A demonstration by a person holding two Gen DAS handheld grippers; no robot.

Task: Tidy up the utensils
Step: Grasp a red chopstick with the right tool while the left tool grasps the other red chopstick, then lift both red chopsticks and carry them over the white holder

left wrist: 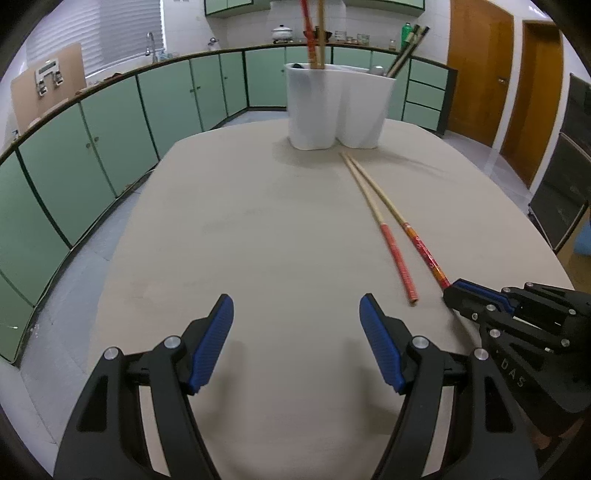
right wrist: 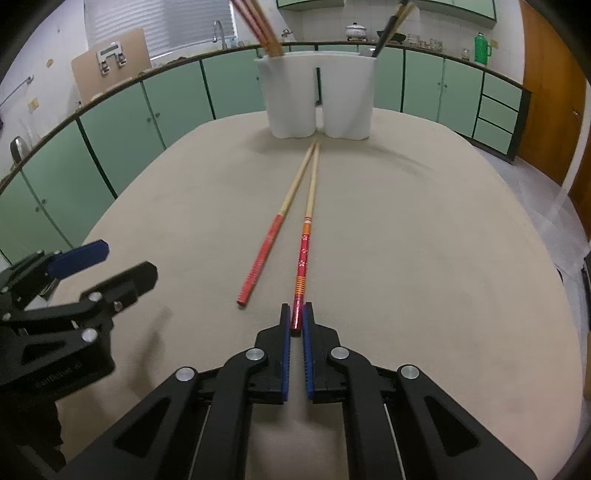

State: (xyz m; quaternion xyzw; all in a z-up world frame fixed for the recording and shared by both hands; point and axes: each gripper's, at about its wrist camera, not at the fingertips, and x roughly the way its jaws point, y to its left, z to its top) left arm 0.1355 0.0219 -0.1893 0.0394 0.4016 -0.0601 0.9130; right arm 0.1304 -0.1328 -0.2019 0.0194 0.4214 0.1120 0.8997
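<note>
Right hand-held gripper point(right wrist: 296, 319) clamped on one chopstick, left hand-held gripper point(left wrist: 296, 332) apart over the bare surface.

On the beige surface point(left wrist: 258, 240) two chopsticks lie side by side, their thin tips almost meeting just before the white holder point(right wrist: 317, 96). The flowered red chopstick point(right wrist: 304, 254) has its thick end pinched between the blue pads point(right wrist: 285, 354) of the right one, and still rests on the surface. The plain red chopstick point(right wrist: 264, 251) lies free just to its left, not touched. The left one hangs with nothing between its pads, beside this pair. The holder has two compartments: reddish chopsticks point(right wrist: 258, 26) stand in the left one, dark utensils point(right wrist: 389, 27) in the right. Behind are green cabinets point(left wrist: 110, 129) and a wooden door point(left wrist: 476, 70). Nothing lies between the chopsticks and the holder.
</note>
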